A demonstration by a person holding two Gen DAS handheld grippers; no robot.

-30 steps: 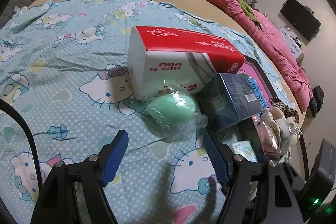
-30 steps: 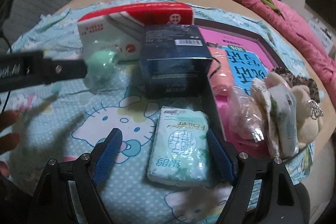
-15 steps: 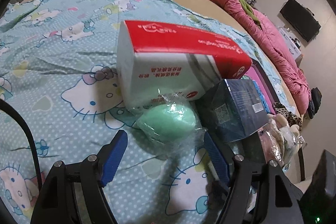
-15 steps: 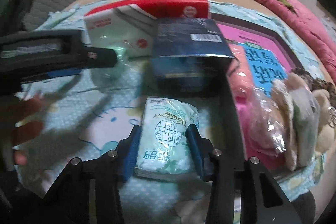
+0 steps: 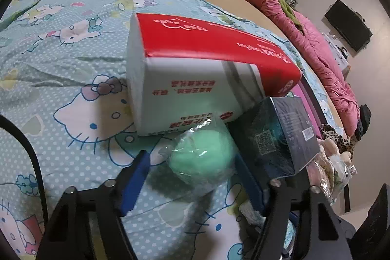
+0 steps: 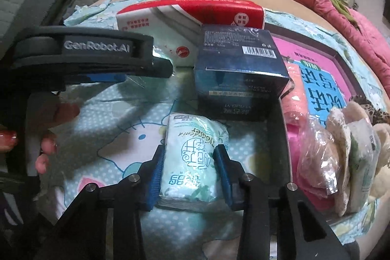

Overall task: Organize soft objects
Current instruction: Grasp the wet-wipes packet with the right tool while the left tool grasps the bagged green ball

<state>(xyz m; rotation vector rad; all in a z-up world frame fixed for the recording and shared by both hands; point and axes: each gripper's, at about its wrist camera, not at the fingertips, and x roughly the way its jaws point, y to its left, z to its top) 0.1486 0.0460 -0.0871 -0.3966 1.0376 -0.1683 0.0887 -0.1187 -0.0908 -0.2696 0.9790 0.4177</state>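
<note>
Left tongs (image 5: 190, 177): jaws apart but just narrowed and brought closer, now straddling the green sponge in its clear wrap (image 5: 202, 157) on the bed sheet (image 5: 61, 79), pads seemingly not yet pressing. Right tongs (image 6: 190, 174): wide a second ago, now clamped on the pale tissue pack (image 6: 192, 160), which lies on the sheet beside the tray wall (image 6: 277, 138). Judgement: pack secured for lifting; sponge grasp pending.

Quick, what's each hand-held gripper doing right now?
Left hand-held gripper: open, jaws just closing around the bagged green foam ball.
Right hand-held gripper: shut on the pale green tissue pack.
</note>
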